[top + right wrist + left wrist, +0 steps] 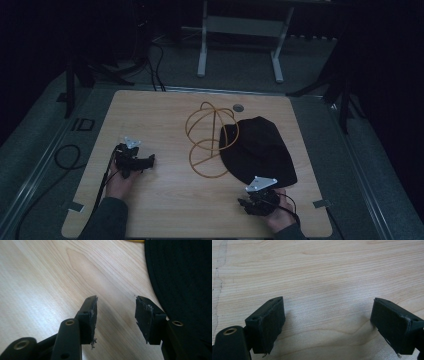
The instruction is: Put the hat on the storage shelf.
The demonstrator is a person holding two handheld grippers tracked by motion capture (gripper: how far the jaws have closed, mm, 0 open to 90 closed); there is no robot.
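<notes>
The right gripper (116, 315) is held half open, empty, beside the black hat (182, 277); the left gripper (327, 322) is spread wide over bare table (324, 270).

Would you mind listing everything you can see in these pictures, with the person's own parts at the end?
hat: one, black, right of the table's middle, its near edge close to the right gripper
wire stand: one, orange-yellow, rounded hoops, table centre, touching the hat's left side
table: one, light wood, rounded corners
round hole: one, grey, in the tabletop near the far edge
white frame: one, on the floor beyond the table
cables: black, on the floor left of the table
left gripper: one, black, jaws wide apart over bare wood, nothing between them
right gripper: one, black, jaws apart, empty, beside the hat's edge
hands: two, left hand, right hand, at the near edge
</notes>
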